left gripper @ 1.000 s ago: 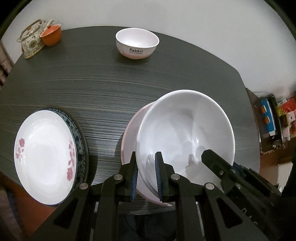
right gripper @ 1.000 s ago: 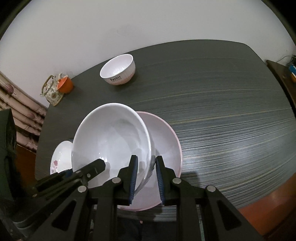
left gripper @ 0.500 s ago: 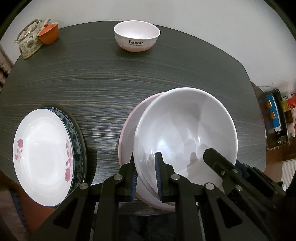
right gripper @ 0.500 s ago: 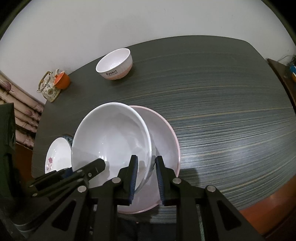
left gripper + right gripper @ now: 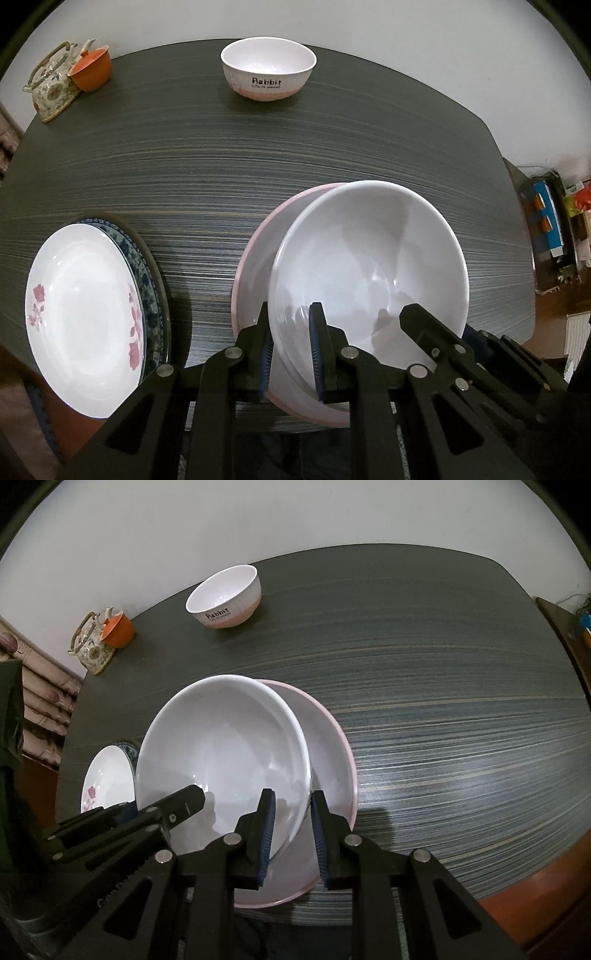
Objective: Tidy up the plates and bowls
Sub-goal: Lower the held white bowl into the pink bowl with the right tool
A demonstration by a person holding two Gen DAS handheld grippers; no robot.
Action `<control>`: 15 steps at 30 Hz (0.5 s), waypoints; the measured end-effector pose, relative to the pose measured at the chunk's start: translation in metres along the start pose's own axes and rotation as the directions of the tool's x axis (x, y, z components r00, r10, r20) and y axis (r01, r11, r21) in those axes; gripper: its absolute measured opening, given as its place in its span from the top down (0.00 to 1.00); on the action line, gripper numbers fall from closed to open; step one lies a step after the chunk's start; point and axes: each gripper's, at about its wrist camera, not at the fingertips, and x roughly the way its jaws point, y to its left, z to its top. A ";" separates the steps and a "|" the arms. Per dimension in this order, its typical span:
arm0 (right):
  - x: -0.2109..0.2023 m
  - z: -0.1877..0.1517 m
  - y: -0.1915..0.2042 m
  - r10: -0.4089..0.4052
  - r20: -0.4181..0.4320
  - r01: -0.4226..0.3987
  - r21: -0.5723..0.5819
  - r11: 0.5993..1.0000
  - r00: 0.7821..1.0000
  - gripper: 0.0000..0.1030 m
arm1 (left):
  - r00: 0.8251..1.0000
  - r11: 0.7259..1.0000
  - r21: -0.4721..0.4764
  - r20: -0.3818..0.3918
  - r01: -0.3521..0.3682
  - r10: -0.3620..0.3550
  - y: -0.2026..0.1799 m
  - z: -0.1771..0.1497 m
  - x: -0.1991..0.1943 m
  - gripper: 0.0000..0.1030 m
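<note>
Pinching the white bowl [image 5: 369,266] on both rims, left gripper [image 5: 291,350] and right gripper [image 5: 291,834] clamped, I've got it tilted over the pink bowl [image 5: 332,746] at the table's [image 5: 221,166] near edge.

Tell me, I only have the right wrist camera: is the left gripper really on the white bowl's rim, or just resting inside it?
Observer: It is on the rim. The left gripper has one pad inside and one pad outside the white bowl, at its near edge.
Operator: The bowl hides the plates on my left. Are they touching the pink bowl?
Observer: No. A strip of bare table separates the flowered plate and the blue-patterned plate under it from the pink bowl.
</note>
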 end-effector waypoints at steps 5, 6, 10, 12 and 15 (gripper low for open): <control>0.000 0.000 -0.002 -0.003 -0.002 0.003 0.000 1.000 1.000 0.80 | 1.000 1.000 0.003 -0.011 -0.002 0.002 -0.002 0.000 0.004 0.86; 0.001 0.000 -0.002 -0.004 -0.004 0.004 0.000 1.000 1.000 0.80 | 1.000 1.000 0.001 -0.012 -0.003 0.003 -0.003 0.000 0.004 0.86; 0.002 0.000 -0.001 -0.009 -0.005 0.009 -0.004 1.000 1.000 0.80 | 1.000 1.000 0.002 -0.016 -0.009 0.009 -0.004 0.001 0.006 0.86; 0.003 0.000 0.000 -0.013 -0.005 0.013 -0.009 1.000 1.000 0.80 | 1.000 1.000 0.001 -0.017 -0.010 0.010 -0.005 0.001 0.007 0.86; 0.004 0.000 0.001 -0.014 -0.006 0.014 -0.012 1.000 1.000 0.79 | 1.000 1.000 -0.002 -0.019 -0.008 0.008 -0.006 0.002 0.007 0.85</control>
